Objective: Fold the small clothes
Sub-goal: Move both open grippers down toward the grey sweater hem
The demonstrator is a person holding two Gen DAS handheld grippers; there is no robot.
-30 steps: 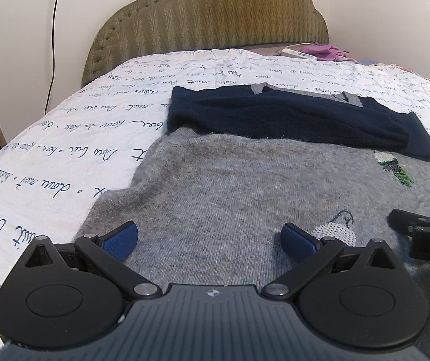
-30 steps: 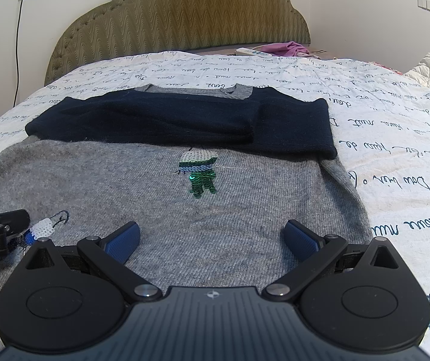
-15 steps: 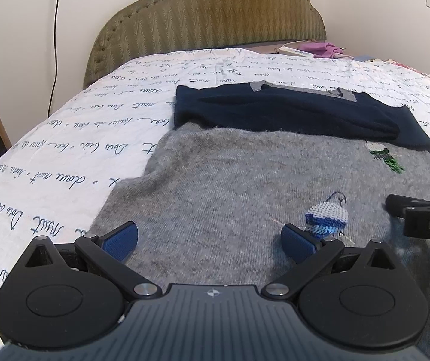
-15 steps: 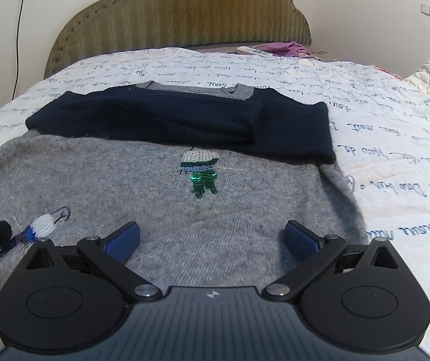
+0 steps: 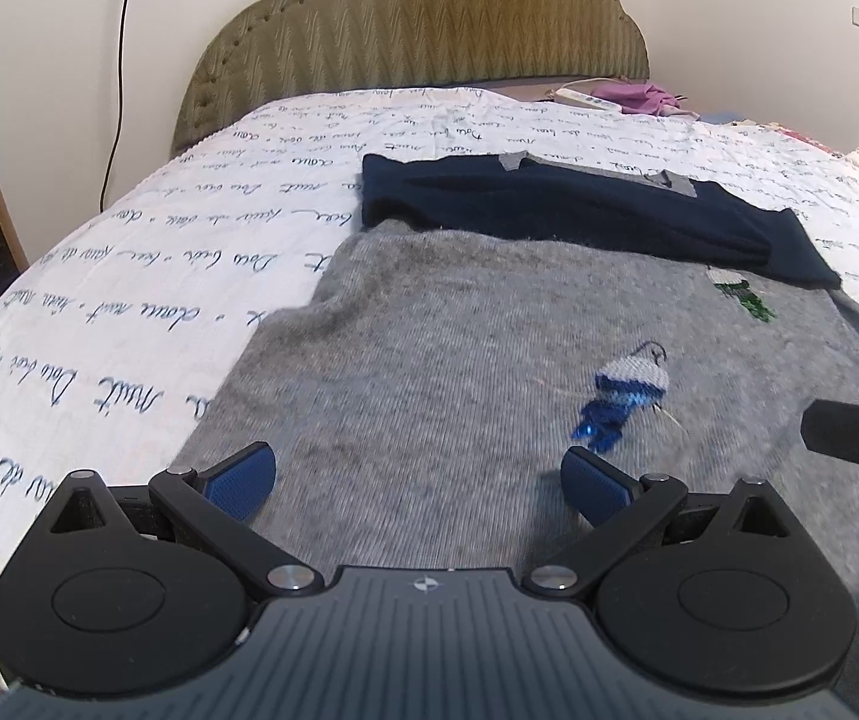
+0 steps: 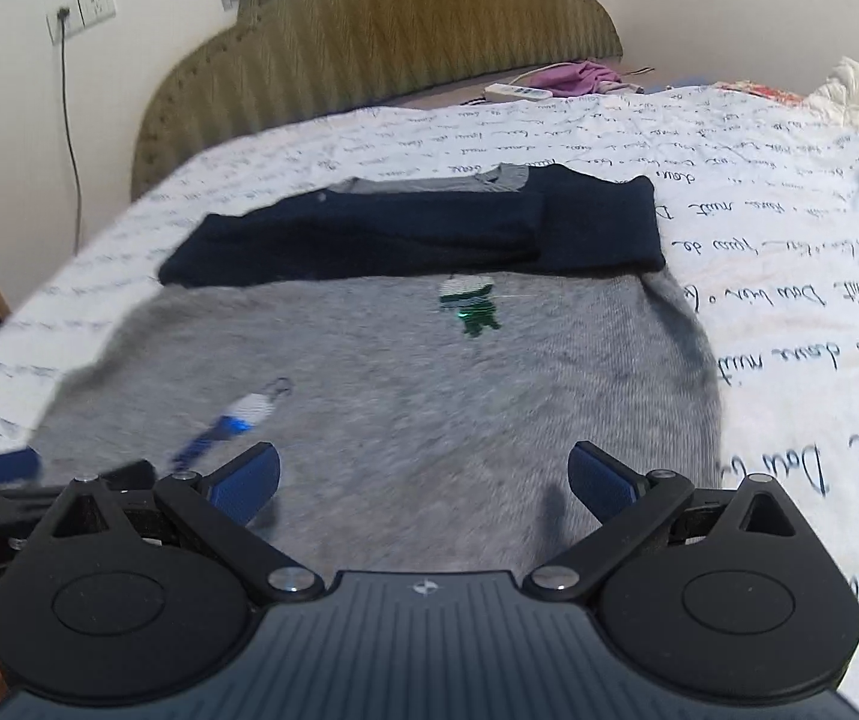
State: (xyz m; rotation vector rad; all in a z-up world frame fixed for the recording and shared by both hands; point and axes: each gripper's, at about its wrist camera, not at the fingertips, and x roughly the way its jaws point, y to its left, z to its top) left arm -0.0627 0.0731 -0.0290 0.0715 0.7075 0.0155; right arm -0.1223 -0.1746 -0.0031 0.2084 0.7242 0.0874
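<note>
Left gripper [image 5: 420,483] fingers spread wide, holding nothing, hovering above the near hem of the grey sweater [image 5: 459,372]. Right gripper [image 6: 423,480] likewise wide apart and empty, above the same hem. Sweater lay flat on the bedspread [image 5: 129,276], navy sleeves [image 6: 417,234] folded across its far end, collar toward the headboard [image 5: 429,18], long axis running hem to headboard.
</note>
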